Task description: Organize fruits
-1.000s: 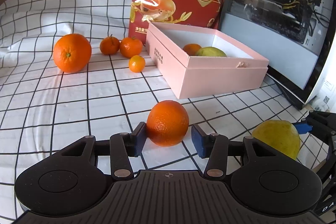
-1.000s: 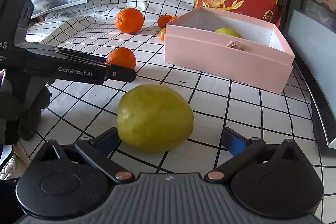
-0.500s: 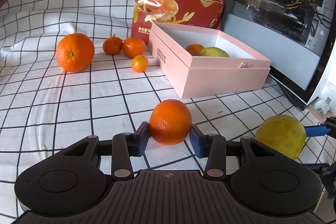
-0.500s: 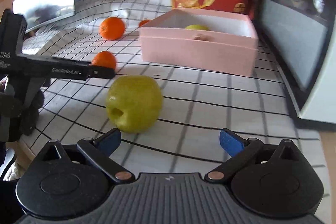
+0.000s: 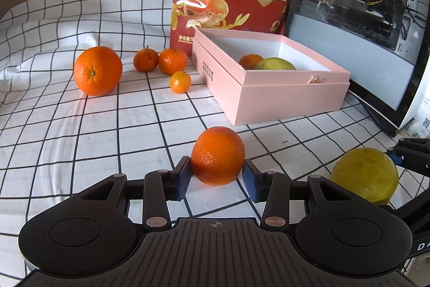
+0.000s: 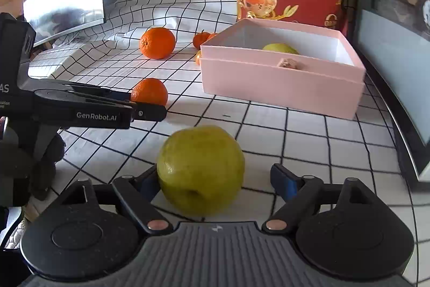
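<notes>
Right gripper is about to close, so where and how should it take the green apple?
Grip the green apple across its widest middle, coming in level from the near side. It lies tipped, dimple facing the right gripper, so its rounded flanks face the fingers; the right flank shows a gap.

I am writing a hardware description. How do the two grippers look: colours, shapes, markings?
Both are black plastic with ribbed grey bases, round pivot housings and copper-coloured rivets. The left gripper and the right gripper have blue finger pads. The left gripper's side bears white "GenRobot.AI" lettering.
</notes>
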### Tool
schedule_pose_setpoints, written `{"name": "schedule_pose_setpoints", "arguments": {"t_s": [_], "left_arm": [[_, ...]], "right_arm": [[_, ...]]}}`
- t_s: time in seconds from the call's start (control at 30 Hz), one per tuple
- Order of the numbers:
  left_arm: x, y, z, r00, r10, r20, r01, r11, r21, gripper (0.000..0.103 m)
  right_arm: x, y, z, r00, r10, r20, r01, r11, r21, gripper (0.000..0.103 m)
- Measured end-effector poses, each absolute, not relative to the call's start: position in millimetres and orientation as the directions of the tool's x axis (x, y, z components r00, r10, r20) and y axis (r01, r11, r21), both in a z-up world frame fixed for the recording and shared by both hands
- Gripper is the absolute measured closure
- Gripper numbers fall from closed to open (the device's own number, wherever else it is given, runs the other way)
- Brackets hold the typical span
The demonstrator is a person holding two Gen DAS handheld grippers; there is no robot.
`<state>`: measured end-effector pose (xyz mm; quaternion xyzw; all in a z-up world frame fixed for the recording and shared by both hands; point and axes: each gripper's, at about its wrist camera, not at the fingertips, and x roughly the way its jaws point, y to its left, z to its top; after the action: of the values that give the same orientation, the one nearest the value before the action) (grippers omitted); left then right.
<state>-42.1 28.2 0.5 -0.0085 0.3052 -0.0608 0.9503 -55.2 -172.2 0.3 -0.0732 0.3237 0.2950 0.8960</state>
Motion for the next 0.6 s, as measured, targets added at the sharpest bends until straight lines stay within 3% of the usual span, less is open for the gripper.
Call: {"name": "schedule_pose_setpoints", "arguments": {"t_s": [0.3, 0.6], "left_arm": [[-36.0, 30.6, 0.9, 0.805, -0.142, -0.577, 0.115, 0.990, -0.082, 0.051], [-15.5, 37.1, 3.4, 0.792, -0.181, -0.584, 0.123, 0.983, -0.137, 0.053]], "right_arm": [[-51.2, -166.6, -2.7, 0.632, 0.481, -0.607, -0.578, 0.815, 0.044, 0.019], [-53.6, -161.9, -3.1, 0.642, 0.463, -0.612, -0.579, 0.815, 0.010, 0.019]]}}
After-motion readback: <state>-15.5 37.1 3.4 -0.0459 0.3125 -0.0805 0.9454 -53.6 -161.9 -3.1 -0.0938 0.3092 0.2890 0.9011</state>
